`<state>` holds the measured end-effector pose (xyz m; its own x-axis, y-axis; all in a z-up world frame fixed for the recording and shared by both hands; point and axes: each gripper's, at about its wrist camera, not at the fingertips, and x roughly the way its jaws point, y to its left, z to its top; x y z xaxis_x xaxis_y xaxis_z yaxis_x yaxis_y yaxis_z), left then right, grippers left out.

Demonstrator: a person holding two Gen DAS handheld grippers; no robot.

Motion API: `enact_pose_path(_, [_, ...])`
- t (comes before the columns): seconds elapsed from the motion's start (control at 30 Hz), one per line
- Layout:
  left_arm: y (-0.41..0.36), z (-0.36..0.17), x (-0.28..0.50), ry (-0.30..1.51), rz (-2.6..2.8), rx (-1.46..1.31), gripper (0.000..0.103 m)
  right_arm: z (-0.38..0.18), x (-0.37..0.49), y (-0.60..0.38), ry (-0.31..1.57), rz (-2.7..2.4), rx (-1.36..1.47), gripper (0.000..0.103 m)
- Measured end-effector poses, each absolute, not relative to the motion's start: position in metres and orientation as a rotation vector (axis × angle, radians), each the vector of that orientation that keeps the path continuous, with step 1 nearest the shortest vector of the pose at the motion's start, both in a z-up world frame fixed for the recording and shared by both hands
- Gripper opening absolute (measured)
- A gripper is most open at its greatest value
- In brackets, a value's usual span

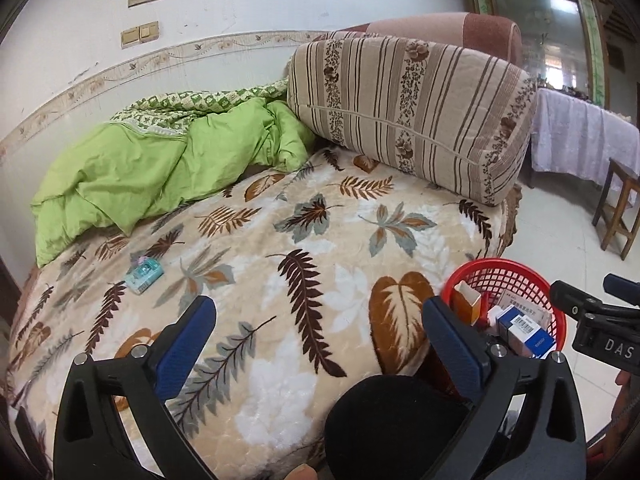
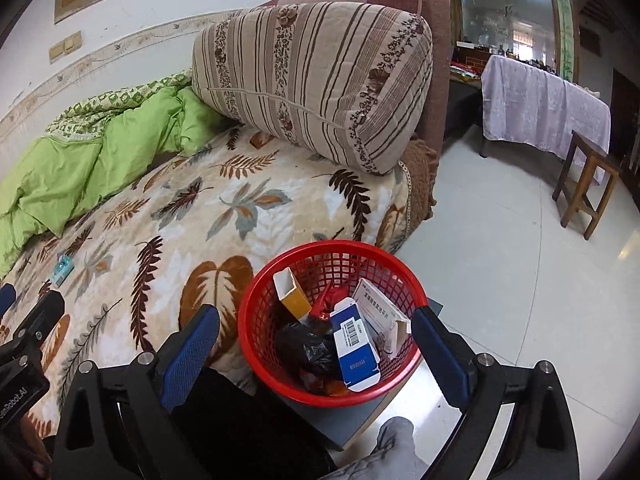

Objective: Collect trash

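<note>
Both grippers (image 1: 320, 336) (image 2: 316, 344) gape empty beside the basket (image 2: 256, 320); left should approach the packet (image 1: 144, 276) squarely, low.

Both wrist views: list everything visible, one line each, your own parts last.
Basket: one, red, beside the bed.
Boxes: several, blue-white, orange and white, in the basket.
Bag: one, black, in the basket.
Packet: one, teal, on the blanket.
Blanket: one, beige leaf print, covering the bed.
Quilt: one, green, by the wall.
Cushion: one, striped, at the headboard.
Stool: one, wooden, on the floor.
Left gripper: open, empty.
Right gripper: open, over the basket.
</note>
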<state>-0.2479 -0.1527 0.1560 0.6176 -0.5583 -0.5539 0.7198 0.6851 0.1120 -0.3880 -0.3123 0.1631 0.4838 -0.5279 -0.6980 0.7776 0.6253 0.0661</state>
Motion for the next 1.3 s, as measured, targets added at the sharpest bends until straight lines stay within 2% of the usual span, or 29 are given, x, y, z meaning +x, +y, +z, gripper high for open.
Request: enact_pose_path(1.3, [-0.1526, 0.1466, -0.2408, 0.581, -0.731, 0.363, 0.102, 0.1607, -0.3857, -0.3129, 0.708, -0.818, 0.402, 0.098])
